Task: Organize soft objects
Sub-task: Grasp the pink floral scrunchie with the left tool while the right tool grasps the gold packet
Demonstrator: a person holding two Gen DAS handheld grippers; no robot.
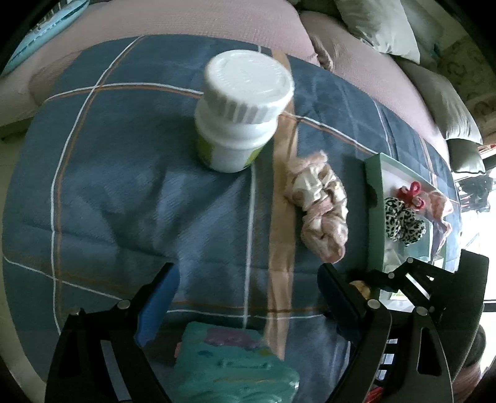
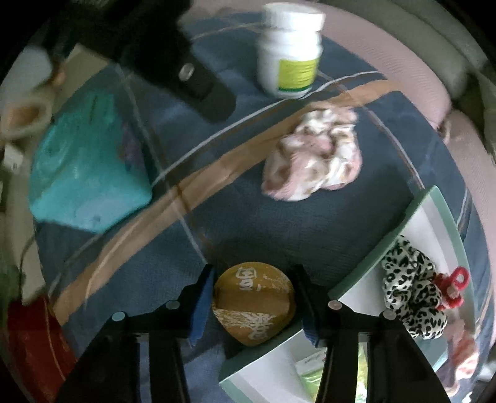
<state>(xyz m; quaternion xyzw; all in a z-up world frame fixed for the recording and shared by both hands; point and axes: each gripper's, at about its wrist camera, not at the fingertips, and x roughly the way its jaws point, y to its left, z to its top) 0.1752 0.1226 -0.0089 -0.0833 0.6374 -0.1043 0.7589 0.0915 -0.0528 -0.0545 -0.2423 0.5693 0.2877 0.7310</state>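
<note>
Scrunchies and other soft objects lie on a blue plaid blanket (image 1: 108,192) spread over a pink sofa (image 1: 186,21). A teal packet (image 2: 86,173) rests at the blanket's near edge. A shallow green-rimmed box (image 2: 434,201) holds a leopard-print scrunchie (image 2: 409,294) touching a small red hair tie (image 2: 455,285). A pink and cream scrunchie (image 1: 319,204) lies on the blanket between the box and an upright white bottle (image 1: 241,108). The right gripper (image 2: 254,307) has its fingers around a brown pouch with white markings (image 2: 254,303), just beside the box corner. The left gripper (image 1: 248,297) hangs above the blanket with fingers spread apart, holding nothing.
</note>
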